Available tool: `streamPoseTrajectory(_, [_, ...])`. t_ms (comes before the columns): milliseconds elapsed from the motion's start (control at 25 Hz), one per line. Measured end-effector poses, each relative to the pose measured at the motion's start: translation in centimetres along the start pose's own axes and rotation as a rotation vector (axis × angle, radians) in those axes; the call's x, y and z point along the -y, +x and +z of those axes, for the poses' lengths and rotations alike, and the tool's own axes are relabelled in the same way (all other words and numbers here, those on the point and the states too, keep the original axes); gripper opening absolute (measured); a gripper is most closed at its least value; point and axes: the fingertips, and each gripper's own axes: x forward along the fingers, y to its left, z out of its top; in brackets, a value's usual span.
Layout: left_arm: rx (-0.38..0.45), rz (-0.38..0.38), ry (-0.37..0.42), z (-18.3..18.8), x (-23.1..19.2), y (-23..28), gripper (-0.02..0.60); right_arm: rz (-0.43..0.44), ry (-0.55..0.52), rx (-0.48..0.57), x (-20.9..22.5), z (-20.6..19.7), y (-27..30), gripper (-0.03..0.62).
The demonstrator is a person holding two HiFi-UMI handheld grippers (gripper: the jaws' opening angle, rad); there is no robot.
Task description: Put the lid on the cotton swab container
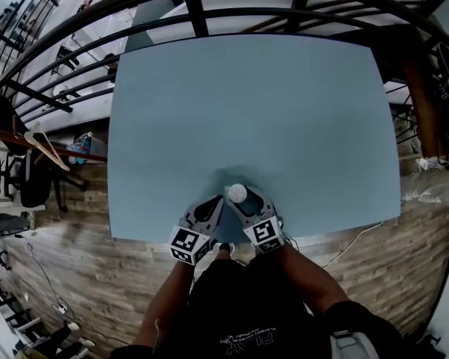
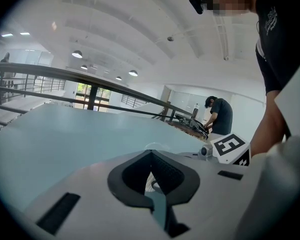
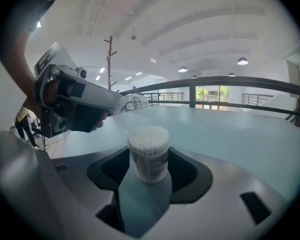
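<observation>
Evidently the work is split between 2 tools. The right gripper (image 1: 243, 198) stands at the near edge of the table (image 1: 247, 96), its jaws set wide around the container (image 3: 149, 155), and the pads appear to bear on both sides of it. That hold looks meant to stop the light tub from sliding or tipping when something presses down from above. The container is upright and open at the top, packed with swabs whose white tips fill the mouth.

The left gripper (image 3: 115, 100) sits just beside it, on the left in the head view, with its jaws drawn nearly together on the rim of the clear lid (image 3: 131, 102). Pinching the edge presumably leaves the rest of the lid free to go over the swabs. In the right gripper view the lid shows up and to the left of the container, apart from it. So the lid is not yet on.

The next move probably calls for bringing the lid over the mouth, level and centred, then pressing down. A tilted lid could catch on the swab tips, or the clear rim could slip from the narrow pinch.
</observation>
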Motion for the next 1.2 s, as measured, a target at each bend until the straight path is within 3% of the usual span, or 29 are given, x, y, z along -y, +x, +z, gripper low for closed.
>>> streamPoseTrajectory(760, [-0.047, -0.036, 0.006, -0.2, 1.9, 2.7, 0.011, -0.019, -0.014, -0.016, 0.6, 0.0, -0.4, 0.252])
streamPoseTrajectory(1200, [-0.114, -0.057, -0.009, -0.5, 3.0, 3.7, 0.011, -0.007, -0.018, -0.016, 0.6, 0.1, -0.5, 0.252])
